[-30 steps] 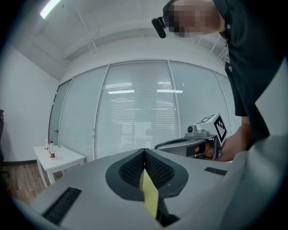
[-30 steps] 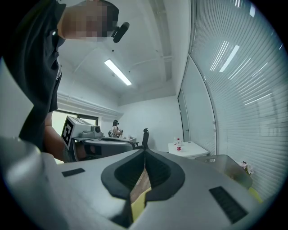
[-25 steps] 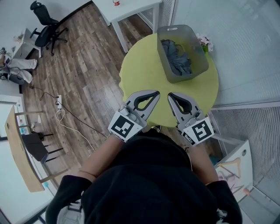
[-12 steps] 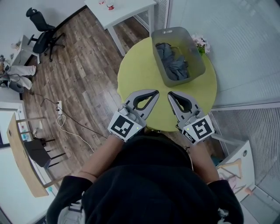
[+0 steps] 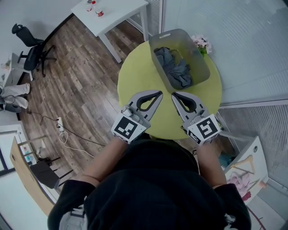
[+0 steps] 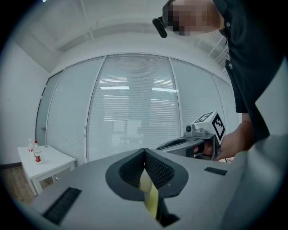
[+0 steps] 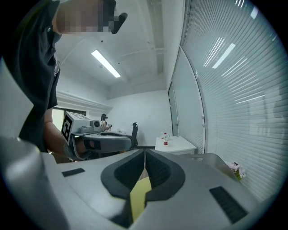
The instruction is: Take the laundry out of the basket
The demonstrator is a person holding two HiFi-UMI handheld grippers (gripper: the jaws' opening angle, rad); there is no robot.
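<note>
Room: wood-plank floor [image 5: 76,85], a glass wall [image 5: 243,40] with blinds along one side, and an office chair [image 5: 26,38] parked well off in the corner.
Surface: round and yellow-green [image 5: 135,81], sitting right below the person.
Basket: the grey basket [image 5: 202,67] stands upright on the far part of the surface, its open top facing the camera.
Laundry: a grey-blue heap of laundry [image 5: 176,72] is lying crumpled inside the basket, and nothing is touching it.
Left claw: the left claw [image 5: 160,93] is clenched with its pads tip to tip and nothing between them. It hovers over the near edge of the surface, well short of the basket.
Right claw: the right claw [image 5: 173,95] is clenched shut too, and empty. It hangs just beside the left one, their tips pointing in towards each other.
Extras: small pale flowers [image 5: 200,43] peek out just beyond the basket's far wall. A white surface [image 5: 119,13] with small bottles [image 5: 94,9] stands off on the floor.
</note>
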